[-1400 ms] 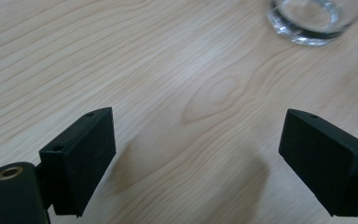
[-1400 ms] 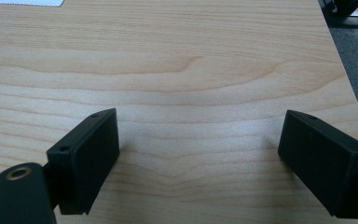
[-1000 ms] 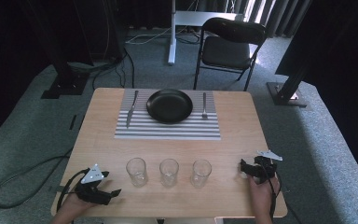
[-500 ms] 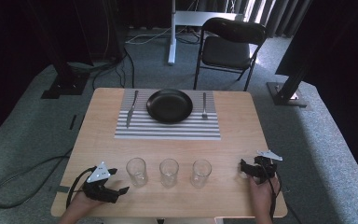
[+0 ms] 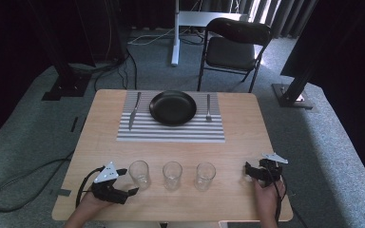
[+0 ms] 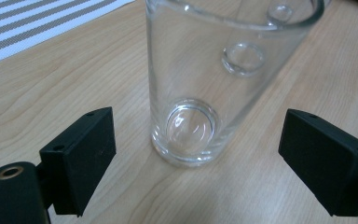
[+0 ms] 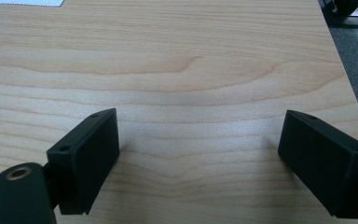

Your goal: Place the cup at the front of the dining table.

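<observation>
Three clear empty glasses stand in a row near the table's front edge: left glass (image 5: pixel 139 174), middle glass (image 5: pixel 172 175), right glass (image 5: pixel 205 175). My left gripper (image 5: pixel 129 193) lies low just left of the left glass and points at it. In the left gripper view the left glass (image 6: pixel 200 70) stands upright close ahead, centred in the gap of the left gripper (image 6: pixel 198 140). Its jaws are open and touch neither side. My right gripper (image 5: pixel 247 172) rests at the front right, apart from the right glass. The right gripper (image 7: pixel 200 135) is open over bare wood.
A striped placemat (image 5: pixel 171 132) at the back of the table (image 5: pixel 237 142) carries a black plate (image 5: pixel 173 108), a knife (image 5: pixel 133 111) on its left and a fork (image 5: pixel 208 108) on its right. A black chair (image 5: pixel 233 45) stands behind the table. Cables trail off the front corners.
My left gripper has slid to the right along the front edge, up to the left glass. The right gripper and the glasses have stayed put.
</observation>
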A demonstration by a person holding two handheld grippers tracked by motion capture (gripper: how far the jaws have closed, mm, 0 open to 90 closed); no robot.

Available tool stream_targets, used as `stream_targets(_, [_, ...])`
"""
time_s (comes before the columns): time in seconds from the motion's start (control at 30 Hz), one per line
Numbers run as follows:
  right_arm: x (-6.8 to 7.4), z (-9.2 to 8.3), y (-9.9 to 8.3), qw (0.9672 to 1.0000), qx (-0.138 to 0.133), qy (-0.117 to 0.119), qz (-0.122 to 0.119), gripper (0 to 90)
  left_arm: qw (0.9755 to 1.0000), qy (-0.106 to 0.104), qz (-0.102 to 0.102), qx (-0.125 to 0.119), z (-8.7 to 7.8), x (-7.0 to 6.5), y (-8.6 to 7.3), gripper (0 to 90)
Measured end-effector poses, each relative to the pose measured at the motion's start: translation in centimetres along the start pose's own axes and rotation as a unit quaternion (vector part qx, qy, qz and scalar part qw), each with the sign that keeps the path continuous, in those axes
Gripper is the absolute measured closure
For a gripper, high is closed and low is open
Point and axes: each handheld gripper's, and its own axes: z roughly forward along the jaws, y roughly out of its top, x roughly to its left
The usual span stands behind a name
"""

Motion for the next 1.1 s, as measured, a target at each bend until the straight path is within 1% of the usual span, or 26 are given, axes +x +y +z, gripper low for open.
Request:
stream_targets(0.03, [0.0,0.0,0.0,1.0,0.0,0.0,0.0,11.9,1.0,-0.004,-0.003,0.002,0.1,0.0,0.1,11.5])
stream_targets(0.07, [0.0,0.0,0.0,1.0,0.0,0.0,0.0,11.9,1.0,-0.002,-0.002,0.002,0.3,-0.1,0.2,11.5])
stream_targets(0.13, [0.0,0.0,0.0,1.0,0.0,0.0,0.0,11.9,1.0,-0.007,-0.004,-0.001,0.5,-0.1,0.4,14.1])
stream_targets(0.17, [0.0,0.0,0.0,1.0,0.0,0.0,0.0,11.9,1.0,-0.004,-0.002,-0.003,0.7,-0.3,0.5,14.1])
stream_targets(0.23, [0.0,0.0,0.0,1.0,0.0,0.0,0.0,11.9,1.0,-0.006,0.002,0.0,1.0,-0.4,0.6,14.1])
stream_targets(0.27, [0.0,0.0,0.0,1.0,0.0,0.0,0.0,11.9,1.0,-0.001,0.002,-0.003,1.3,-0.5,0.7,14.1])
stream_targets(0.3, [0.0,0.0,0.0,1.0,0.0,0.0,0.0,11.9,1.0,-0.004,0.002,-0.005,1.5,-0.5,0.8,14.1])
stream_targets(0.33, [0.0,0.0,0.0,1.0,0.0,0.0,0.0,11.9,1.0,-0.002,0.003,-0.007,1.6,-0.6,0.9,14.1])
stream_targets(0.37, [0.0,0.0,0.0,1.0,0.0,0.0,0.0,11.9,0.9999,0.002,0.005,-0.011,1.8,-0.7,1.0,14.1])
stream_targets(0.4, [0.0,0.0,0.0,1.0,0.0,0.0,0.0,11.9,0.9998,-0.001,0.003,-0.019,2.0,-0.7,1.1,14.2])
stream_targets(0.47, [0.0,0.0,0.0,1.0,0.0,0.0,0.0,11.9,0.9995,0.006,0.006,-0.032,2.1,-0.8,1.3,14.4])
stream_targets(0.53, [0.0,0.0,0.0,1.0,0.0,0.0,0.0,11.9,0.9987,0.009,0.007,-0.05,2.2,-0.9,1.5,15.2])
stream_targets(0.57, [0.0,0.0,0.0,1.0,0.0,0.0,0.0,11.9,0.9983,0.006,0.005,-0.057,2.3,-0.9,1.6,15.2])
stream_targets(0.6, [0.0,0.0,0.0,1.0,0.0,0.0,0.0,11.9,0.9979,0.01,0.005,-0.063,2.3,-0.9,1.6,15.3])
stream_targets(0.63, [0.0,0.0,0.0,1.0,0.0,0.0,0.0,11.9,0.9974,0.016,0.006,-0.069,2.3,-0.9,1.6,15.3])
stream_targets(0.67, [0.0,0.0,0.0,1.0,0.0,0.0,0.0,11.9,0.9969,0.012,0.001,-0.078,2.3,-0.9,1.6,15.3])
stream_targets(0.7, [0.0,0.0,0.0,1.0,0.0,0.0,0.0,11.9,0.9956,0.019,0.001,-0.092,2.2,-0.9,1.6,15.5])
stream_targets(0.73, [0.0,0.0,0.0,1.0,0.0,0.0,0.0,11.9,0.9947,0.019,0.002,-0.101,2.1,-0.9,1.5,17.6])
stream_targets(0.77, [0.0,0.0,0.0,1.0,0.0,0.0,0.0,11.9,0.9944,0.015,0.001,-0.105,2.1,-0.9,1.5,19.7])
stream_targets(0.8, [0.0,0.0,0.0,1.0,0.0,0.0,0.0,11.9,0.9935,0.018,0.003,-0.112,2.1,-0.9,1.5,19.7])
stream_targets(0.83, [0.0,0.0,0.0,1.0,0.0,0.0,0.0,11.9,0.9935,0.017,0.006,-0.113,2.0,-0.9,1.4,19.8])
stream_targets(0.93, [0.0,0.0,0.0,1.0,0.0,0.0,0.0,11.9,0.993,0.015,0.008,-0.117,2.1,-1.0,1.4,19.9])
stream_targets(0.97, [0.0,0.0,0.0,1.0,0.0,0.0,0.0,11.9,0.9928,0.011,0.009,-0.119,2.1,-1.0,1.3,20.0])
stream_targets(1.03, [0.0,0.0,0.0,1.0,0.0,0.0,0.0,11.9,0.9923,0.018,0.016,-0.121,2.2,-1.2,1.4,20.0])
stream_targets(1.07, [0.0,0.0,0.0,1.0,0.0,0.0,0.0,11.9,0.9922,0.015,0.017,-0.123,2.3,-1.2,1.4,20.0])
stream_targets(1.1, [0.0,0.0,0.0,1.0,0.0,0.0,0.0,11.9,0.9919,0.022,0.019,-0.124,2.3,-1.3,1.4,21.4])
